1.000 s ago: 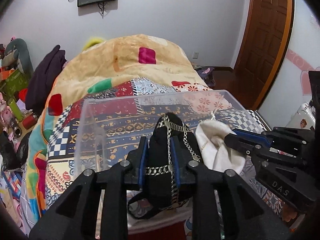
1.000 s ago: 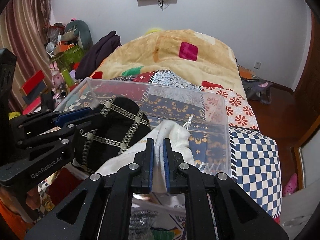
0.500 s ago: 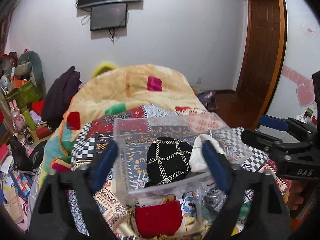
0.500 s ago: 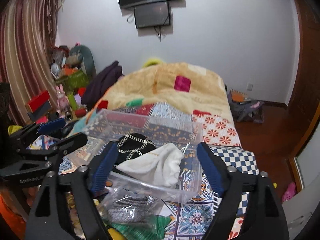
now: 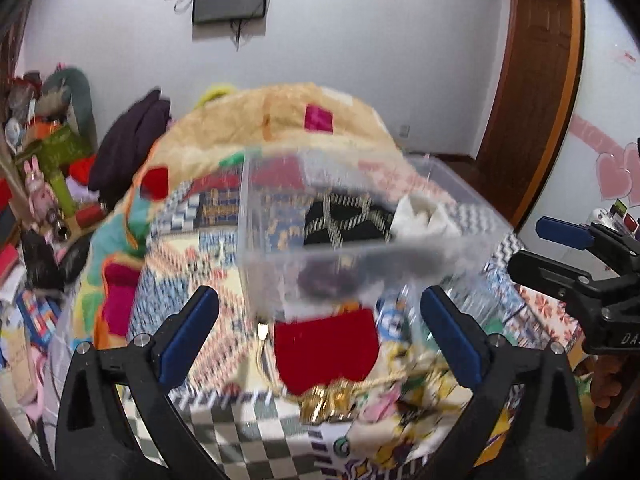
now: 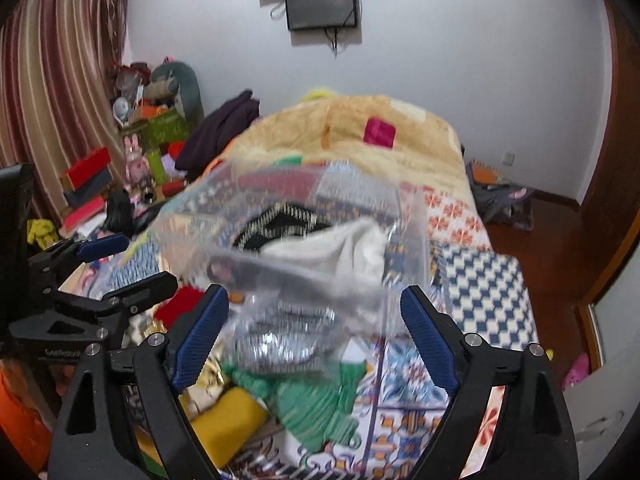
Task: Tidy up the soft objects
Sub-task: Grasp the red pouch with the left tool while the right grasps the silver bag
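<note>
Patchwork bedspread [image 5: 192,240] carries a clear bin [image 5: 452,248]; left gripper [image 5: 320,332] and right gripper [image 6: 314,334] gape empty. Red pouch [image 5: 326,350] looks limp and light: pinch its middle.

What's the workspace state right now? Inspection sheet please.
Surface: bed under patterned quilt.
Job's things: clear bin holds black chain-trimmed item and white cloth; red pouch, green knit, yellow item, silvery item lie outside it.
Clutter: toys and boxes beside bed.
Grippers: left gripper and right gripper open, empty.
Cables: dangling below wall screen.
Surroundings: curtain, wooden door.
</note>
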{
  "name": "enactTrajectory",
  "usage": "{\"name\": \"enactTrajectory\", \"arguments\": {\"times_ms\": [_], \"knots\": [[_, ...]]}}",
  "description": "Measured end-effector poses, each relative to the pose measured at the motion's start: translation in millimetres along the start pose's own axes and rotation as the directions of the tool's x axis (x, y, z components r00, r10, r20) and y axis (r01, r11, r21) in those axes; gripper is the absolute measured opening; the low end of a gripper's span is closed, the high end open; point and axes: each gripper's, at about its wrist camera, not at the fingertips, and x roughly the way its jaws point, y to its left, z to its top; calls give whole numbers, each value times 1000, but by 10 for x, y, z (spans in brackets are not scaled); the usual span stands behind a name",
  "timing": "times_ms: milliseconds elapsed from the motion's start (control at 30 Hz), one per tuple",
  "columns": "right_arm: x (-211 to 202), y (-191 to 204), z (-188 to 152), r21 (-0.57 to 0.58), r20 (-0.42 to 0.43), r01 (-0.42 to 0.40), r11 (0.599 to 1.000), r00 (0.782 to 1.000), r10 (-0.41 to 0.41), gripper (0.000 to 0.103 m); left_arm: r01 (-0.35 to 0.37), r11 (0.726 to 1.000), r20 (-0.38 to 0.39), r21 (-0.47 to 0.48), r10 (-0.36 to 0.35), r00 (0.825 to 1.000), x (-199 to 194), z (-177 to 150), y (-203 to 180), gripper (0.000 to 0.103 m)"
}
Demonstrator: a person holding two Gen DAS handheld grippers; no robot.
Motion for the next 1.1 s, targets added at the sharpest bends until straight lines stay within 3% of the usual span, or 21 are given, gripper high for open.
{"name": "enactTrajectory", "arguments": {"times_ms": [367,433,600,900,1100], "knots": [[301,-51,-287,60,-123,-55,997,990,62,85,1,999,-109,-42,-5,994,240,-331,145,102],[332,-45,-310,63,-136,-70,996,988,78,77,16,999,-121,-50,-22,992,269,-358,139,102],[343,-14,-328,60,-148,-103,993,983,111,51,52,996,-135,-68,-61,989,307,-378,157,83],[294,-3,-301,43,-121,-104,994,987,109,26,90,992,-123,-83,-100,987,236,-392,177,49],[198,-29,-268,41,-90,-109,993,990,112,12,88,993,-84,-81,-95,992,86,-338,203,35]]}}
